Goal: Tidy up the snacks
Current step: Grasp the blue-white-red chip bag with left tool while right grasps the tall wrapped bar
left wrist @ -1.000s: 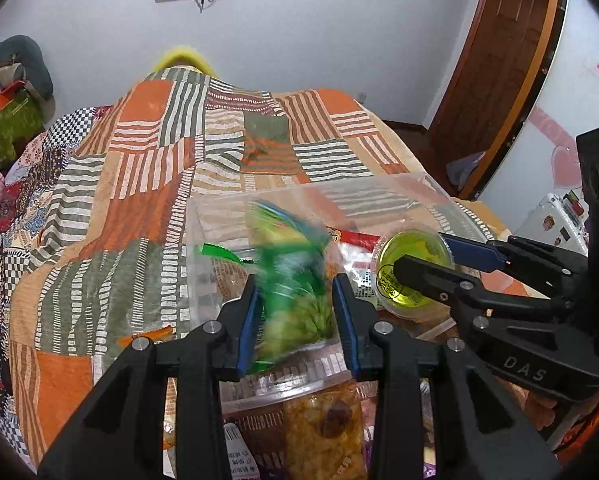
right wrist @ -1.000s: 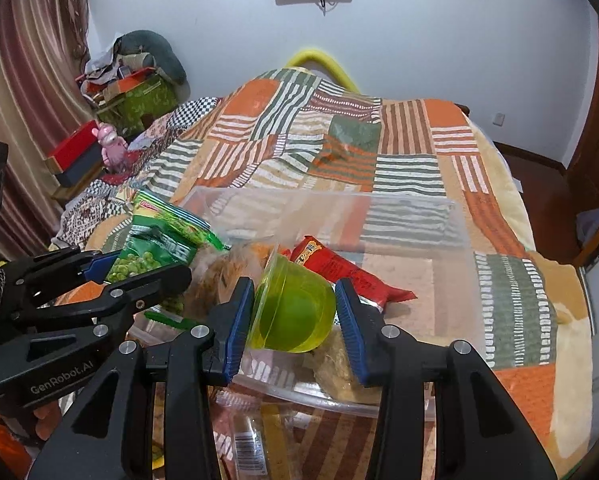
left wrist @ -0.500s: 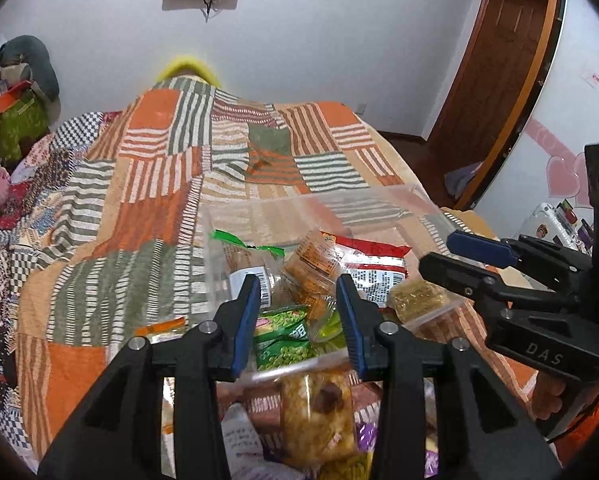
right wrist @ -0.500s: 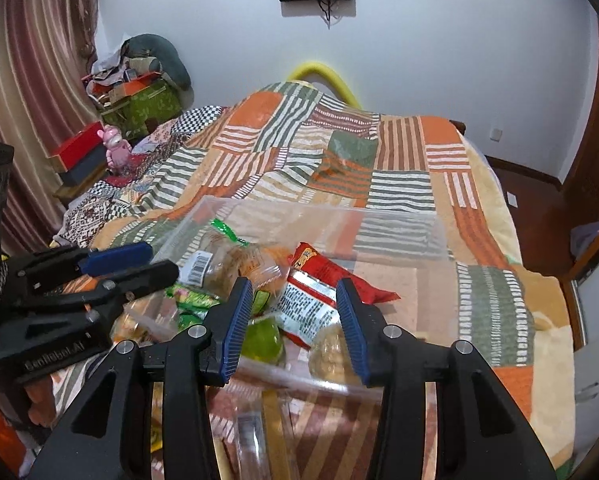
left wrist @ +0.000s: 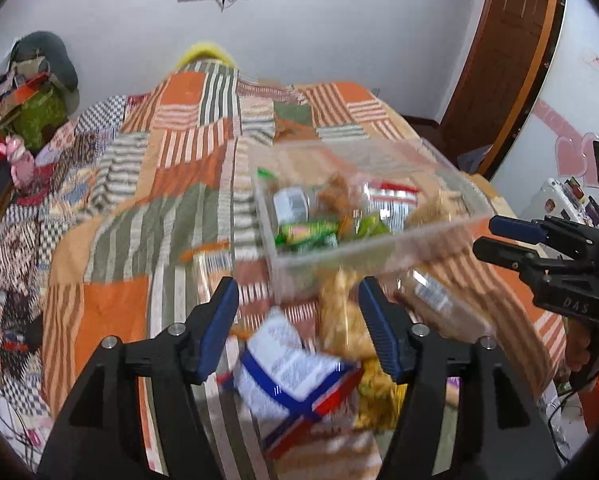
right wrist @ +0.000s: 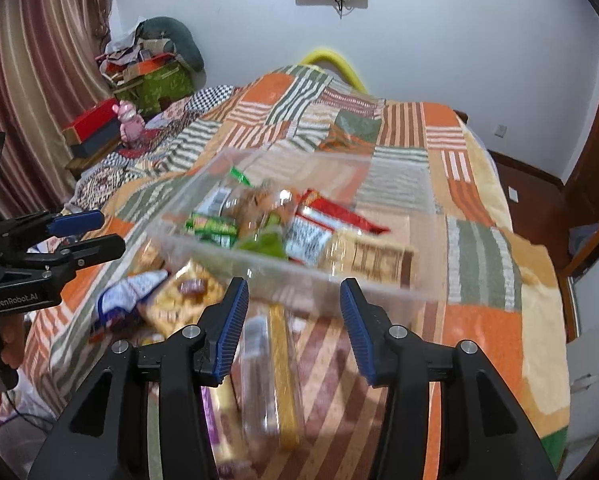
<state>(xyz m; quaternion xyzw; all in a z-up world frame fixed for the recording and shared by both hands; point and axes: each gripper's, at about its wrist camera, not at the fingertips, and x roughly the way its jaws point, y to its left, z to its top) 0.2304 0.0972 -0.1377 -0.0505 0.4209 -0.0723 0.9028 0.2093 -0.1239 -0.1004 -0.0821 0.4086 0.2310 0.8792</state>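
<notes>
Both packs that were held a moment ago now lie in the clear box on the bed. Left hand-held gripper and right hand-held gripper have just been opening; both are apart, holding nothing.

- Soft, even indoor light fills both views; no hard shadows.
- Motion blur smears the snack packets and clear container; the far wall stays sharper.
- Fisheye lenses curve straight lines, with dark vignetted corners.
</notes>
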